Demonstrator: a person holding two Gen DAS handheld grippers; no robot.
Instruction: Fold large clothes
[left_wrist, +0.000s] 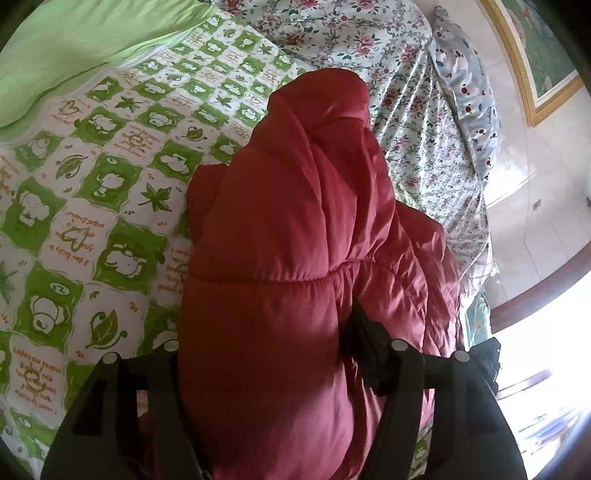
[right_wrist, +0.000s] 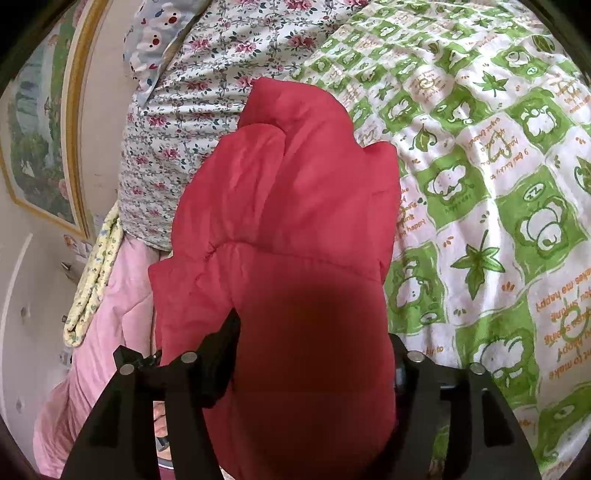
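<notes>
A red puffy jacket (left_wrist: 295, 206) lies bunched in folds on the bed. It fills the middle of both wrist views. My left gripper (left_wrist: 266, 332) stands wide with the jacket's padded bulk between its jaws. Its right finger (left_wrist: 364, 343) rests against the fabric, and the left one is mostly hidden behind the bulge. In the right wrist view the same jacket (right_wrist: 295, 192) swells between the jaws of my right gripper (right_wrist: 314, 328). That gripper's left finger (right_wrist: 221, 350) shows beside the cloth, while the other is covered by it. Neither pair of pads visibly squeezes the jacket.
The jacket rests on a green-and-white patterned quilt (left_wrist: 92, 206) and a floral sheet (left_wrist: 417, 122). A dotted pillow (left_wrist: 469, 99) sits at the head. A pink blanket (right_wrist: 110, 325) hangs at the bed's edge, and a framed picture (right_wrist: 40, 147) is on the wall.
</notes>
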